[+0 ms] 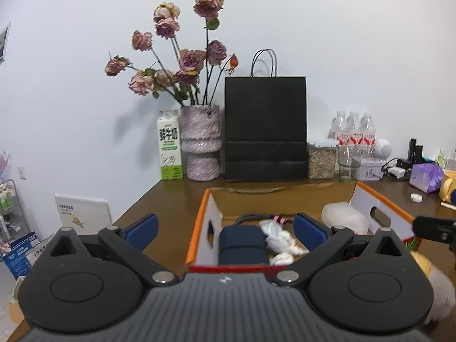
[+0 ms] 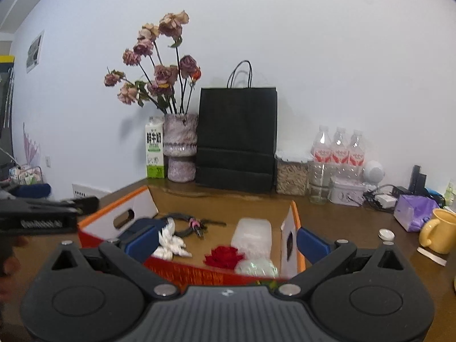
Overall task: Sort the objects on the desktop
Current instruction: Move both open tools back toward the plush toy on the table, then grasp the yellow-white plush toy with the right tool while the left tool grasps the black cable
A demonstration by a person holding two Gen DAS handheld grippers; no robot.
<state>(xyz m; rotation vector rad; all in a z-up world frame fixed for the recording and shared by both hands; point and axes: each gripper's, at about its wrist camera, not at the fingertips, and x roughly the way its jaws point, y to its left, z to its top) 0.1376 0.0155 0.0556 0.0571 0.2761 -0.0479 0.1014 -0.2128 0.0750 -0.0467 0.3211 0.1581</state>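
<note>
An open cardboard box (image 1: 204,213) with orange edges stands on the brown desk; it also shows in the right wrist view (image 2: 287,228). In it lie a dark blue pouch (image 1: 242,245), crumpled white tissue (image 1: 280,240), a black cable (image 2: 185,223), a clear plastic pack (image 2: 252,236), a red flower (image 2: 223,256) and a clear ball (image 2: 256,268). My left gripper (image 1: 225,228) is open and empty above the box's near left end. My right gripper (image 2: 226,242) is open and empty above the box's near edge.
At the back wall stand a milk carton (image 1: 169,145), a vase of dried roses (image 1: 201,142), a black paper bag (image 1: 265,131), a jar (image 1: 320,161), water bottles (image 1: 353,129) and a glass (image 1: 349,165). A yellow mug (image 2: 437,230), purple pack (image 2: 413,212) and white cap (image 2: 386,233) lie right.
</note>
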